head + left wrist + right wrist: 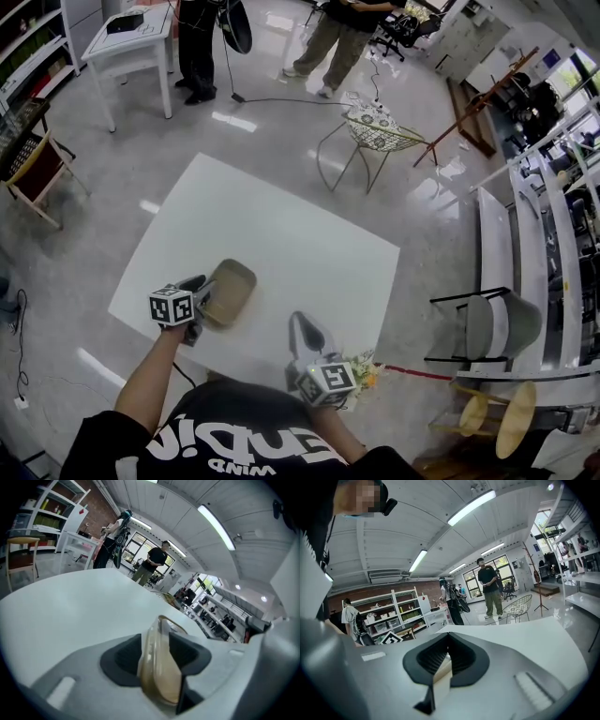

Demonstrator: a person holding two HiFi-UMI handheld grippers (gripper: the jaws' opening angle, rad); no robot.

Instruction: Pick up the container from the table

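A shallow tan container (234,291) lies on the white table (281,216) near its front left part. My left gripper (208,292) reaches it from the left. In the left gripper view the container's near rim (161,677) stands on edge between the two black pads (123,656), and both pads touch it. My right gripper (302,326) hovers over the table's front edge, to the right of the container and apart from it. Its jaws meet at the tips (447,641) with nothing between them.
A wire chair (380,136) stands beyond the table's far right corner. A white desk (131,37) and two standing people (333,37) are at the back. A wooden chair (33,169) is at the left, a grey chair (492,323) at the right.
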